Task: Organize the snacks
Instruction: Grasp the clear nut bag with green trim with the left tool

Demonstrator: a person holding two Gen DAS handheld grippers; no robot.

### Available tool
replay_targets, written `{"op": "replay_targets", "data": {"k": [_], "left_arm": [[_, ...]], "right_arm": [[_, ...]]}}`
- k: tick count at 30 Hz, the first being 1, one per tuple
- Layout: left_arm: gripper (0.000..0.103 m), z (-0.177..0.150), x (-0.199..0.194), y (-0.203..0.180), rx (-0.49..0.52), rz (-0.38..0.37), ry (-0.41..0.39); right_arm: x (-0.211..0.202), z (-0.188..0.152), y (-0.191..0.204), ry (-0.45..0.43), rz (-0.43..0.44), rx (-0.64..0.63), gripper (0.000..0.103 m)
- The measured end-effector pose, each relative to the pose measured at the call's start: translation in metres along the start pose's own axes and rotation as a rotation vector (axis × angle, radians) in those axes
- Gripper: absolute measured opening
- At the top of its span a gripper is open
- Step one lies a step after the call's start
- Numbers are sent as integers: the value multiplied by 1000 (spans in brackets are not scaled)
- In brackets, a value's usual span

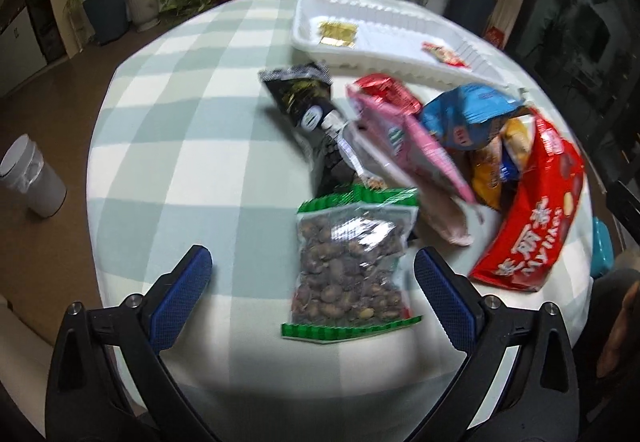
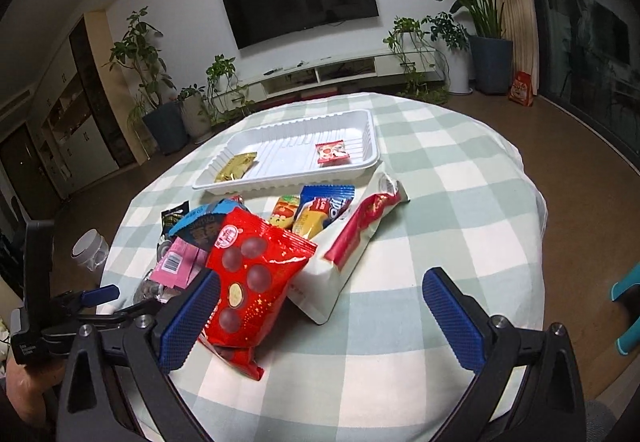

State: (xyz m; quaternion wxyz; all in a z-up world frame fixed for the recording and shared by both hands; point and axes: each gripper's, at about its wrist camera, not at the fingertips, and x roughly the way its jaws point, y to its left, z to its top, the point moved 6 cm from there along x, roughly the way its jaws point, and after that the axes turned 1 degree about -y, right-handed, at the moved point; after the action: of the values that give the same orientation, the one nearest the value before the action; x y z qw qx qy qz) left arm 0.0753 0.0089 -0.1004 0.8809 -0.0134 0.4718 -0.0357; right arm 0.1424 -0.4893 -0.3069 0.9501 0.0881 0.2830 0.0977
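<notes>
A pile of snack bags lies on the round checked table [image 1: 192, 130]. In the left wrist view my left gripper [image 1: 313, 274] stands wide open above a green-edged clear bag of nuts [image 1: 352, 266], which lies between the fingers untouched. Beyond it lie a black bag [image 1: 308, 110], a pink bag [image 1: 416, 150], a blue bag [image 1: 468, 114] and a big red bag [image 1: 536, 218]. In the right wrist view my right gripper [image 2: 320, 316] is open, its left finger [image 2: 188, 322] beside the red bag [image 2: 252, 282]. A white-and-red bag [image 2: 356, 242] lies next to it.
A white tray [image 2: 360, 122] sits at the far side, holding a gold packet [image 2: 236, 167] and a small red packet [image 2: 332, 153]. The left gripper [image 2: 100, 296] shows at the left edge of the right wrist view. A white bin [image 1: 30, 178] stands on the floor beside the table.
</notes>
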Motion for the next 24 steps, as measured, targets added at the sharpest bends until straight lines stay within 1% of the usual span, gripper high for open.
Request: {"op": "replay_targets", "data": {"k": [1, 6, 8, 10, 13, 17, 20, 21, 22, 24], "left_arm": [[102, 0, 1, 2, -4, 9, 8], [101, -1, 0, 0, 12, 5, 8], [97, -1, 0, 0, 16, 10, 9], [78, -2, 3, 0, 15, 9, 28], [76, -4, 3, -1, 31, 36, 28], [74, -4, 3, 2, 24, 35, 27], [67, -3, 1, 6, 9, 35, 24], [62, -3, 1, 8, 3, 34, 22], [53, -3, -1, 10, -5, 33, 19], [44, -2, -3, 14, -16, 27, 14]], "right_arm": [[1, 0, 2, 4, 0, -2, 103], [2, -1, 4, 11, 1, -16, 103], [2, -2, 4, 18, 5, -17, 103], [3, -3, 6, 25, 10, -18, 103], [3, -3, 7, 31, 14, -22, 103], [2, -5, 8, 37, 17, -23, 103], [2, -6, 9, 40, 21, -23, 103], [2, -7, 10, 41, 22, -24, 103], [1, -8, 10, 43, 24, -24, 103], [1, -10, 11, 49, 23, -28, 103]]}}
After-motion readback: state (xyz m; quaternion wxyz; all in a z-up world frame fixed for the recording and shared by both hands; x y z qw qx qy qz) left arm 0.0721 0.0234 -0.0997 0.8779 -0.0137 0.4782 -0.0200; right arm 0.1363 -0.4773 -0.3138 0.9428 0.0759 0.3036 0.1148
